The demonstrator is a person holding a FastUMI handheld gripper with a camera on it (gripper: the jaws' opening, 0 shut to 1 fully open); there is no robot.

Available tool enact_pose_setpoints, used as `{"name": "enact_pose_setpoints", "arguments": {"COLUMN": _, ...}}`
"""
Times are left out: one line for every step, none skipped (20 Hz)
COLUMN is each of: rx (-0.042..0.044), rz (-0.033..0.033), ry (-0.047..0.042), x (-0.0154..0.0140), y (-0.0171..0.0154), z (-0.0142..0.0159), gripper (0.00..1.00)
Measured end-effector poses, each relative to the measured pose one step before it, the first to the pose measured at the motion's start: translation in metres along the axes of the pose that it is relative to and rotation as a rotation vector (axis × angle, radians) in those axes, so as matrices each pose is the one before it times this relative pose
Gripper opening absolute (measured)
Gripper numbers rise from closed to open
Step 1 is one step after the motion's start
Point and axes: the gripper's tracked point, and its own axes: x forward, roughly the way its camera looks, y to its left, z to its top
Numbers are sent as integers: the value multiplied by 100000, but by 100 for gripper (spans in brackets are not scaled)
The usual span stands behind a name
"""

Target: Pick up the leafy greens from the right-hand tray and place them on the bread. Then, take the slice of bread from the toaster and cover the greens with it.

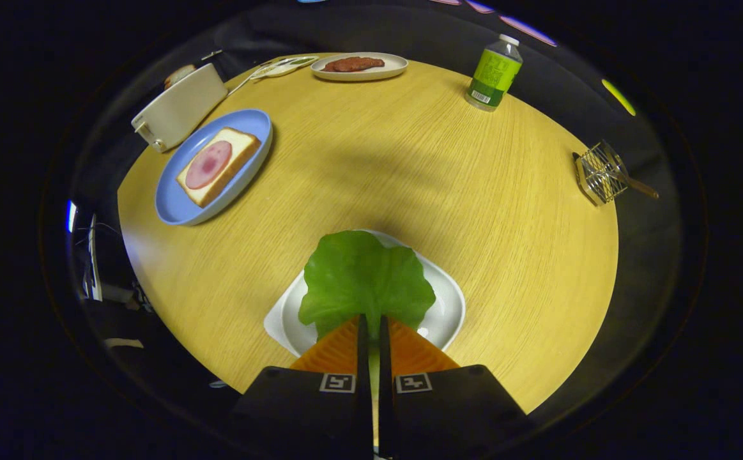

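A green lettuce leaf (pixel 365 281) hangs over the white tray (pixel 448 313) right at my fingertips. My gripper (pixel 371 319) is shut on the leaf's near edge, with the leaf's stem pinched between the two fingers. Farther off to the left, a blue plate (pixel 176 211) carries a slice of bread (pixel 234 153) topped with a round slice of ham (pixel 208 164). Behind that plate stands a white toaster (pixel 179 108) with a slice of bread (pixel 178 75) sticking out of its far end.
At the back of the round wooden table (pixel 409 172) sit a white dish with a brown patty (pixel 353 64) and a small spoon rest (pixel 285 66). A green bottle (pixel 494 73) stands back right. A wire rack (pixel 604 172) sits off the table's right edge.
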Motion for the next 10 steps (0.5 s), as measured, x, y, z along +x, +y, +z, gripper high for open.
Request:
{"name": "enact_pose_setpoints", "arguments": {"rx": 792, "rz": 182, "ry": -2512, "x": -1021, "y": 402, "z": 804, "gripper": 8}}
{"name": "enact_pose_setpoints", "arguments": {"rx": 462, "rz": -306, "ry": -2623, "x": -1172, "y": 373, "z": 1052, "gripper": 8}}
{"name": "enact_pose_setpoints", "arguments": {"rx": 653, "rz": -262, "ry": -2472, "x": -922, "y": 414, "z": 1057, "gripper": 8}}
{"name": "enact_pose_setpoints", "arguments": {"rx": 640, "rz": 500, "ry": -2288, "x": -820, "y": 643, "z": 1129, "gripper": 8}}
{"name": "enact_pose_setpoints", "arguments": {"rx": 903, "rz": 702, "ry": -1874, "x": -852, "y": 778, "z": 1052, "gripper": 8}}
{"name": "enact_pose_setpoints", "arguments": {"rx": 627, "rz": 1122, "ry": -1774, "x": -674, "y": 931, "z": 1109, "gripper": 8}}
{"name": "enact_pose_setpoints", "arguments": {"rx": 411, "rz": 1258, "ry": -1328, "x": -388, "y": 1041, "z": 1012, "gripper": 8}}
{"name": "enact_pose_setpoints", "arguments": {"rx": 40, "rz": 1455, "ry": -1077, "x": -336, "y": 1076, "z": 1061, "gripper": 8}}
{"name": "enact_pose_setpoints", "arguments": {"rx": -334, "rz": 1447, "ry": -1037, "x": -128, "y": 1149, "z": 914, "gripper": 8}}
{"name": "enact_pose_setpoints", "arguments": {"rx": -735, "rz": 1300, "ry": -742, "x": 26, "y": 1122, "z": 934, "gripper": 8}}
